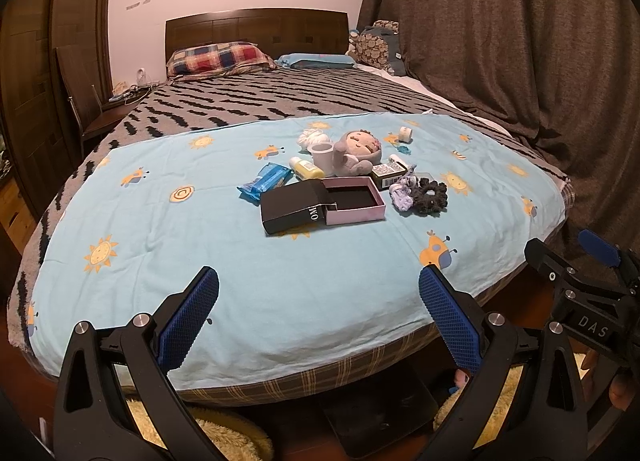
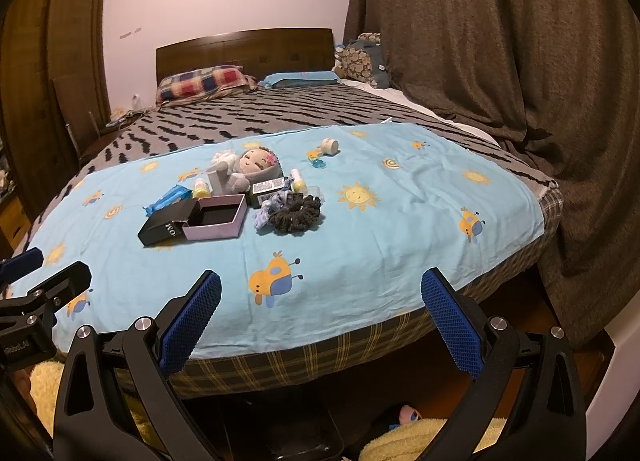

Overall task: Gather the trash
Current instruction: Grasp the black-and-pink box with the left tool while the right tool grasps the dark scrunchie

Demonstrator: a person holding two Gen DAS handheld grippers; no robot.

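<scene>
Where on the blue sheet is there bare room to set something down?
Free: the near strip of the light-blue printed sheet between the open pink-and-black box and the bed's foot edge; also the right side beyond the dark grey scrunchie. Crowded: the middle cluster around the grey plush doll. Left gripper and right gripper are both open and empty.

Right gripper (image 2: pixel 320 301) gapes above blue sheet (image 2: pixel 400 245); clutter apparently untouched.

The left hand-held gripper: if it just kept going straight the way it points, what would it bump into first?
Probably the black box with the pink tray slid out of it. The left hand-held gripper is open, and only bare blue sheet lies between it and the box. Depth is hard to judge through the fisheye lens.
</scene>
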